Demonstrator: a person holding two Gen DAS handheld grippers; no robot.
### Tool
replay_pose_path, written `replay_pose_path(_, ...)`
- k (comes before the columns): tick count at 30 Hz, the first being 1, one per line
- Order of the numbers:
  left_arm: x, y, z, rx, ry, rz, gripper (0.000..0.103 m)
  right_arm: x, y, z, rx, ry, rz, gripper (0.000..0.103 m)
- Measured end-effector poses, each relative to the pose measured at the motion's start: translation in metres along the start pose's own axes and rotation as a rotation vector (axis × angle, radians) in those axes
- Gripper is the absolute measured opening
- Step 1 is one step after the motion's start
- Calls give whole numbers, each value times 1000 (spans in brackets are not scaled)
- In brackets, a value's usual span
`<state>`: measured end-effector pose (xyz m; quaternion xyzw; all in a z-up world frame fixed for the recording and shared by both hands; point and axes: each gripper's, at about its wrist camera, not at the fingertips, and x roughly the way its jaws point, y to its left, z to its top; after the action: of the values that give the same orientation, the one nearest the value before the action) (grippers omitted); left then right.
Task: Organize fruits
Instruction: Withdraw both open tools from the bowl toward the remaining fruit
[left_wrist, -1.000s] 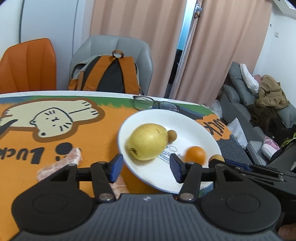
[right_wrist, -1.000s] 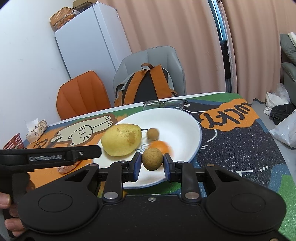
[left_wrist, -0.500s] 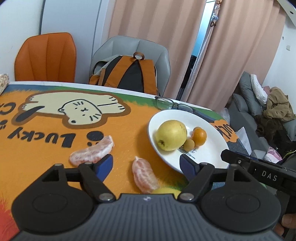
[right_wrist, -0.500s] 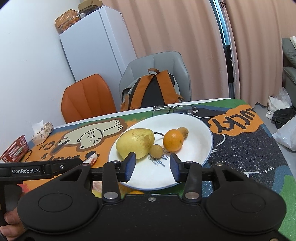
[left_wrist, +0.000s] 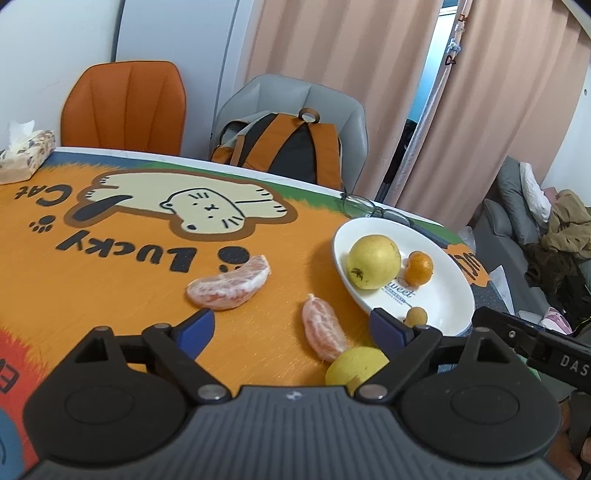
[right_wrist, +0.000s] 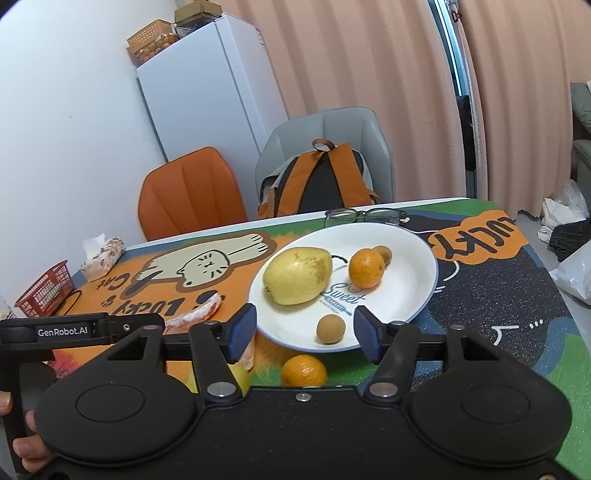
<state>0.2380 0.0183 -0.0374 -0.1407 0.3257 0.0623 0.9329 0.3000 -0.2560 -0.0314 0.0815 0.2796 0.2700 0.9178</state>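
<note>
Spreading wider with nothing between its pads, the right claw (right_wrist: 302, 334) hung released over the near rim of the white plate (right_wrist: 413, 254), where a small brown fruit (right_wrist: 331, 329) lay free beside a pear (right_wrist: 297, 275) and an orange (right_wrist: 366, 268). The left claw (left_wrist: 291, 328) was also opening, empty, above a peeled citrus segment (left_wrist: 324, 334) on the tabletop (left_wrist: 110, 280).
</note>
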Motion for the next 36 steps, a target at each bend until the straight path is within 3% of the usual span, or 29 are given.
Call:
replay_pose_path(6, -9, 11, -7, -8, 9, 2, 93, -8, 10, -4, -8, -1, 22, 81)
replay_pose_path(11, -16, 20, -12, -28, 10, 8, 95, -12, 15, -8, -9, 8, 47, 88)
replay_pose_path(36, -21, 34, -42, -43, 12, -5, 92, -12, 39, -32, -53, 65, 104, 88)
